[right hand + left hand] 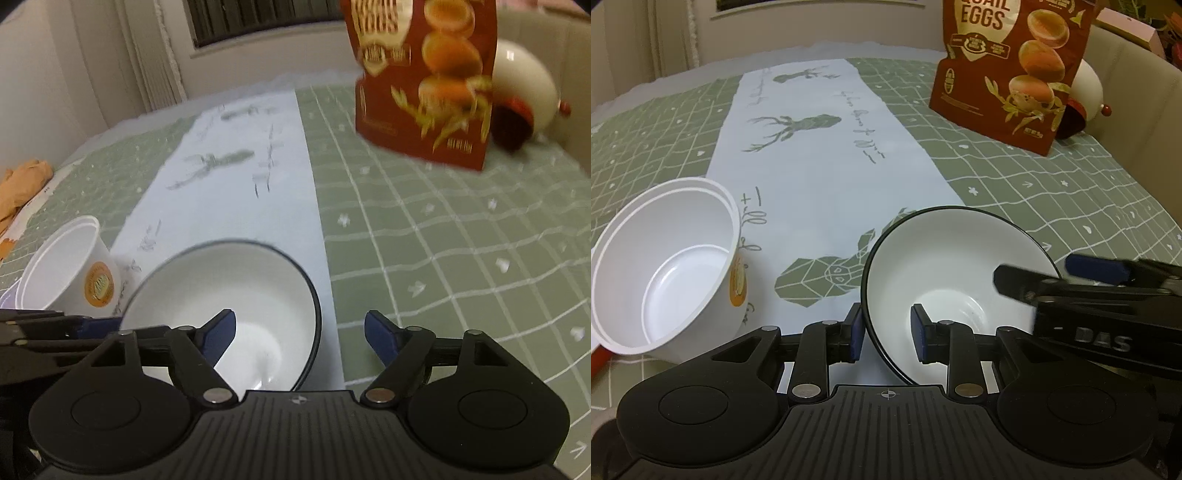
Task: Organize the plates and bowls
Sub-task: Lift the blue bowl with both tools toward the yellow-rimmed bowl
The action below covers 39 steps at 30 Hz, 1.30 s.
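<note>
My left claw (888, 334) straddles the near rim of the black-rimmed bowl (953, 277), low in the frame, but I cannot tell if its pads truly pinch; the bowl looks tipped toward me. My right claw (299, 334), angled downward, stands apart with the bowl's right rim between its pads, gripping nothing. The stacked white cups (665, 269) lean at lower left on the worktop (1052, 206).

Quail egg bag (1008, 70): top cut off by the upper edge in both views; lettering smeared by blur in the right wrist view.
Round white thing (1087, 92): mostly hidden behind the bag; cannot tell what it is.
Paper cup (665, 273): left side cropped.
Orange cloth (22, 188): cut by the left edge.
Black-rimmed bowl (236, 314): near rim hidden behind gripper bodies.
</note>
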{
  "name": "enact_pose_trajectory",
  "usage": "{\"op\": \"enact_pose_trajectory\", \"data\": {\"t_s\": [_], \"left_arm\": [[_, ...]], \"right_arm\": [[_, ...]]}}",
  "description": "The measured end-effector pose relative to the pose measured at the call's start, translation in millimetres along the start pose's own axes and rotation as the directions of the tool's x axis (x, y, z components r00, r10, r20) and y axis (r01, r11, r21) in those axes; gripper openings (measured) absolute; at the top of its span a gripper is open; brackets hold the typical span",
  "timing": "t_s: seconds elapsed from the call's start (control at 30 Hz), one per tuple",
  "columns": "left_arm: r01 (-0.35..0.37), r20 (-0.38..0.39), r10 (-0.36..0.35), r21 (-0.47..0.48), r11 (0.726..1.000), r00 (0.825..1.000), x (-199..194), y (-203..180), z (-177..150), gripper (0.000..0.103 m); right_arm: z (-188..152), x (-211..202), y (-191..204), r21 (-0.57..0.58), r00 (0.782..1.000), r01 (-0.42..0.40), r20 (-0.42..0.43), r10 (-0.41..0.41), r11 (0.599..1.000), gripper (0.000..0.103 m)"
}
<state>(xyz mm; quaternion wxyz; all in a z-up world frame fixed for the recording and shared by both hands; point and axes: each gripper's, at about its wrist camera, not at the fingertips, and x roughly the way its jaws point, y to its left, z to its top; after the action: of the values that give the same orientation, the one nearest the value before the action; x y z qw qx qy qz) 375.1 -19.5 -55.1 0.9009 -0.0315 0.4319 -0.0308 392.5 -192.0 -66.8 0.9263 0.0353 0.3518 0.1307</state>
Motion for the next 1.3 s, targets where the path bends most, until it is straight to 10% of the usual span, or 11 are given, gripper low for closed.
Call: {"op": "enact_pose_trajectory", "data": {"t_s": [0.2,0.47,0.7,1.3], "left_arm": [[0.028,-0.028,-0.028,-0.033,0.999,0.999,3.9,5.8,1.0,0.029],[0.108,-0.08,-0.122,-0.161,0.981,0.989,14.6,24.8,5.7,0.029],[0.165,-0.147,-0.206,-0.251,0.954,0.968,43.2,37.6,8.5,0.029],[0.197,-0.182,-0.237,-0.21,0.958,0.954,42.2,26.7,14.7,0.032]], "right_arm": [[2.3,-18.7,-4.3,-0.01,0.998,-0.007,0.069,0.007,1.0,0.089],[-3.4,15.5,-19.5,0.105,0.991,-0.085,-0.093,0.095,0.991,0.089],[-10.4,43.1,-29.1,0.193,0.974,-0.117,-0.17,0.151,0.974,0.059],[-3.7,31.6,-16.8,0.175,0.976,-0.147,-0.137,0.172,0.974,0.045]]}}
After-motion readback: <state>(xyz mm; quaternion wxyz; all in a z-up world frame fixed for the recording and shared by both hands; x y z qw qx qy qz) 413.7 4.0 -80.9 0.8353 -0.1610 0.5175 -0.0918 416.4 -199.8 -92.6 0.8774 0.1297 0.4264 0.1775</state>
